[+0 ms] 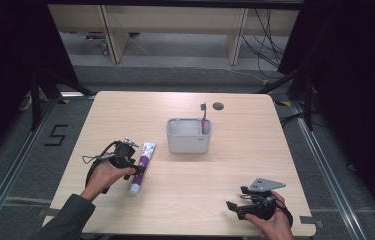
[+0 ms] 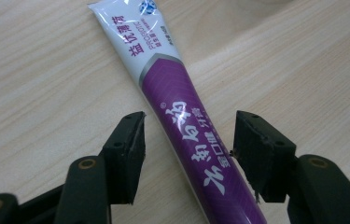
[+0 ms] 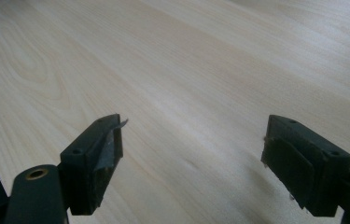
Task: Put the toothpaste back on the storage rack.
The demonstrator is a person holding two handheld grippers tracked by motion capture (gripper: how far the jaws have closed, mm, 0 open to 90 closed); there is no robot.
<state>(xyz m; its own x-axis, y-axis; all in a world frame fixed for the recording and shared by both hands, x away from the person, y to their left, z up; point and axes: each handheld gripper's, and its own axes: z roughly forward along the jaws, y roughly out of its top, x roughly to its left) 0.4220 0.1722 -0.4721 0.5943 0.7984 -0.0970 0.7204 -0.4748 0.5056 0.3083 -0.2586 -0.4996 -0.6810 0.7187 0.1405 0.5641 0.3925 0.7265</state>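
Left tool [image 2: 189, 147] hangs low, jaws apart, straddling the flat-lying toothpaste tube [image 2: 182, 112].

The table [image 1: 235, 170] is pale wood-grain with a smooth, faintly satin top. The toothpaste tube [image 2: 189, 116] looks like glossy plastic in purple and white, while the caddy [image 1: 188, 141] is matt grey plastic. The left gripper [image 2: 189, 140] has matt black plastic jaws with rough, worn pads.

Light wooden table [image 1: 255, 165], two things on it.
A purple-white toothpaste tube [image 1: 141, 165] lies near the left edge; a grey holder [image 1: 187, 141] sits mid-table.
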